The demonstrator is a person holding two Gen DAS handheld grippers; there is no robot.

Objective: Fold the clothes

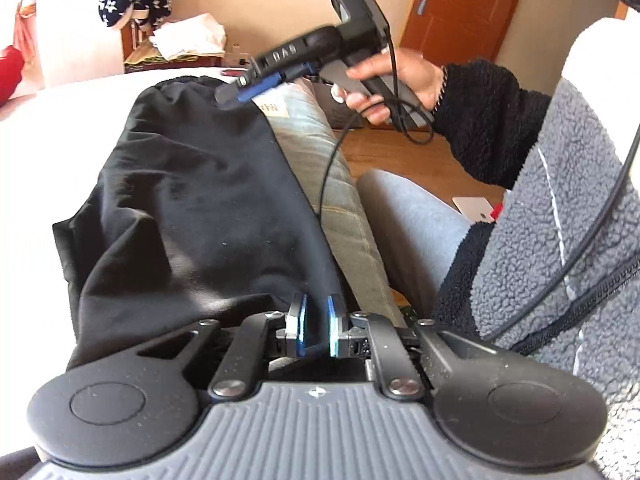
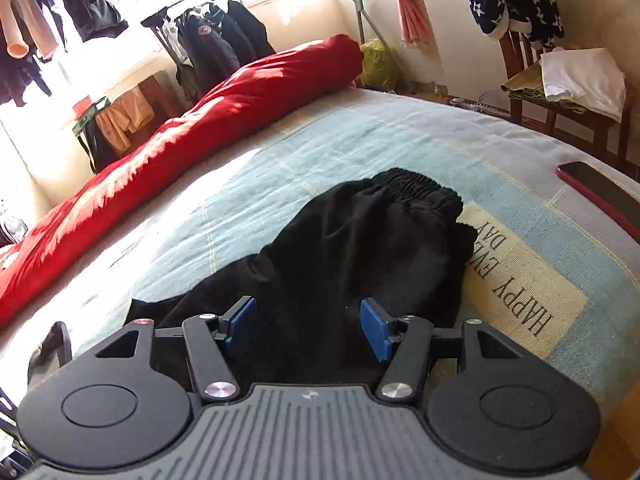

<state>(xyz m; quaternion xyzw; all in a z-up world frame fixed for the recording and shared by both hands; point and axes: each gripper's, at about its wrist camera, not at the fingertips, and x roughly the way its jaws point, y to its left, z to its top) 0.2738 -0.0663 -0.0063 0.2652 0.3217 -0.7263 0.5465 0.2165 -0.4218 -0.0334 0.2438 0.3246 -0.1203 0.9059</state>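
The black trousers [image 2: 360,248] lie spread on the bed [image 2: 320,140], roughly in its middle as your right wrist camera sees it. Their gathered elastic waistband [image 2: 408,182] is the end farthest from you, and the cloth runs back from it toward your grippers in soft, uneven folds — matte black, lightly creased, with a flap of fabric spilling out to the left of the waistband line. Just right of the trousers, a cream label [image 2: 516,284] printed "HAPPY" is woven into the pale blue bedspread; the cloth's right edge overlaps it.

Your left gripper [image 1: 316,330] has its blue pads drawn close, with only a narrow gap between them, and the near hem of the trousers sits right at them — whether cloth is actually pinched there cannot be told. Your right gripper [image 2: 308,330] stands wide apart, poised over the trousers with black fabric showing between its blue pads [image 2: 374,334]. From the left camera, your right hand [image 1: 400,80] holds that gripper above the waistband end.

Beyond the trousers, a red quilt [image 2: 192,140] runs along the far side of the bed, and a red phone [image 2: 600,196] lies to the right of the waistband.
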